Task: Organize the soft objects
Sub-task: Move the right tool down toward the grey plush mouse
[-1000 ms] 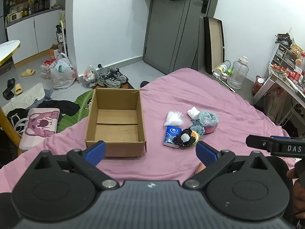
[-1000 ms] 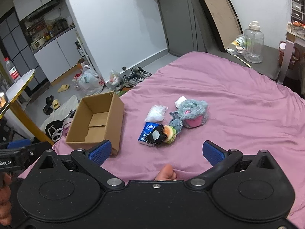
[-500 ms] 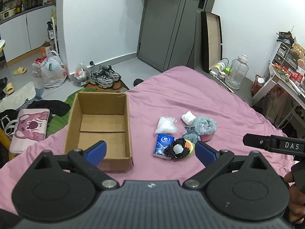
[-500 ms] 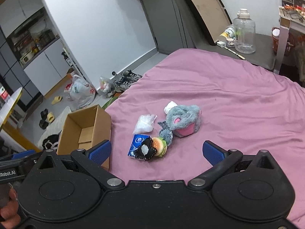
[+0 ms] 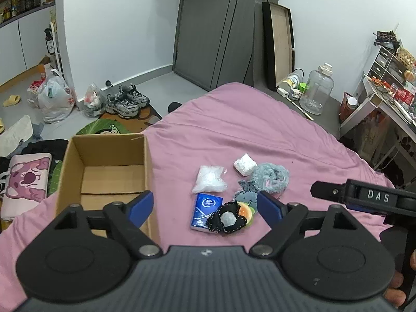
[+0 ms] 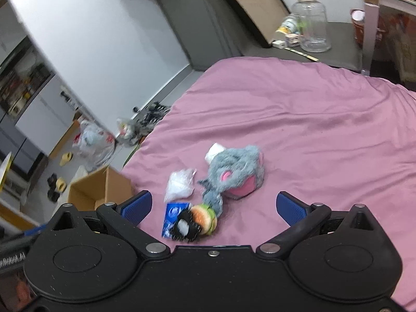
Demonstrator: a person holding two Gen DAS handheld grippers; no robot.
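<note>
We come in over the pink bed (image 5: 234, 119) with both hands, and nothing is picked up yet; this looks like the approach, the very start of the sorting. The soft things lie bunched together mid-bed: a grey plush (image 5: 270, 179) with a pink patch, a small grey toy (image 5: 245, 197) touching it, a burger plush (image 5: 245, 212), a black-and-white piece (image 5: 227, 219) lying partly on a blue tissue pack (image 5: 206, 212), a clear crinkly bag (image 5: 210, 182) and a white wad (image 5: 244, 166) at the far side. The cardboard box (image 5: 104, 171) sits well left of the pile, open-topped and with nothing in it that we can see.

Our left tongs (image 5: 205, 208) are closing at this moment, though the blue pads are still apart with only air between them, and the pile lies beyond them; our right tongs (image 6: 213, 205) stand wide and bare, aimed at the same heap; that view is a little smeared, so fine detail is lost.

Next, we reckon, one pair has to drop onto a single item at the near edge, likely the black-and-white piece or the burger plush; the things touch, so we need a clean pinch on one alone, then a carry left into the box.
</note>
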